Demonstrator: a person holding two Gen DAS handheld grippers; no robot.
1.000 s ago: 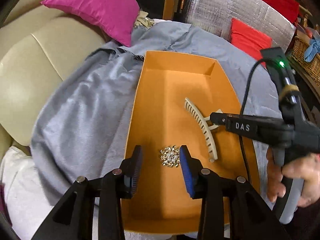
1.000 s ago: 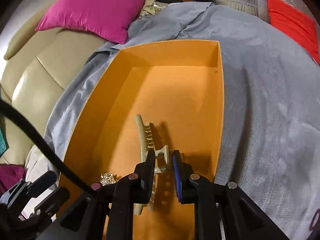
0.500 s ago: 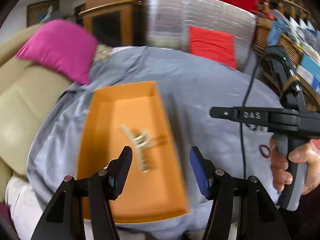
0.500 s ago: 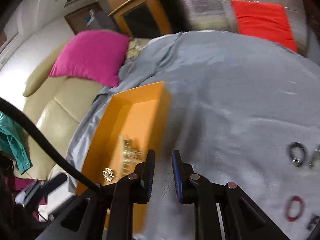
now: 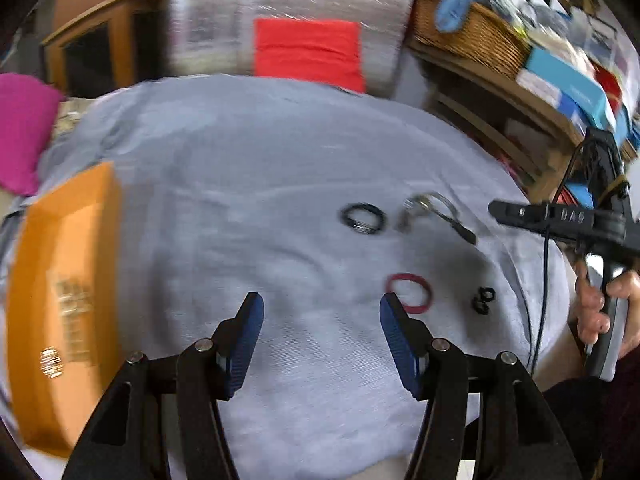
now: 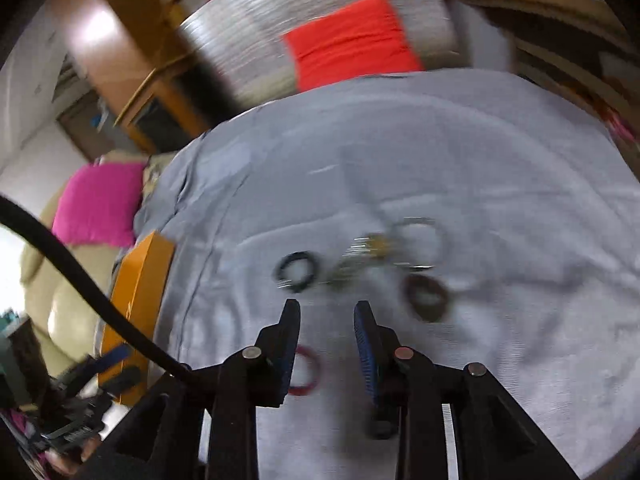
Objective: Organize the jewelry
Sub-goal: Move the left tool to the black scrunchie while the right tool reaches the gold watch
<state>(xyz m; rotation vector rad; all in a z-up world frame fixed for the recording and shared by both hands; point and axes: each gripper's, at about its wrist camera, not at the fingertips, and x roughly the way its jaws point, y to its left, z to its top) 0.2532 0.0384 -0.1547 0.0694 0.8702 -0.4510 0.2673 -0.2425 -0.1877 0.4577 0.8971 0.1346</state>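
My left gripper (image 5: 320, 308) hangs open and empty over the grey cloth (image 5: 248, 184). A red ring (image 5: 412, 292) lies just right of its right finger. Farther off lie a black ring (image 5: 362, 218), a blurred silver piece (image 5: 428, 208) and two small black rings (image 5: 482, 300). The orange box (image 5: 60, 280) at the left edge holds a blurred hair claw (image 5: 72, 312) and a brooch (image 5: 52, 362). My right gripper (image 6: 326, 312) points at the cloth, its jaws opening with nothing between them. Beyond it lie the black ring (image 6: 298, 272), a blurred metal piece (image 6: 384, 248) and a dark ring (image 6: 426, 298).
A pink cushion (image 6: 100, 204) lies on the beige sofa (image 6: 60, 312) to the left. A red cushion (image 5: 308, 52) leans on a silver-wrapped block (image 5: 224, 28) behind the cloth. A wicker basket (image 5: 472, 32) and shelves with boxes stand at the right. A hand (image 5: 600, 308) holds the right gripper.
Both grippers swung right, from over the orange box to the cloth with the rings. The right gripper let go of the hair claw, which stays in the box. The left jaws widened.
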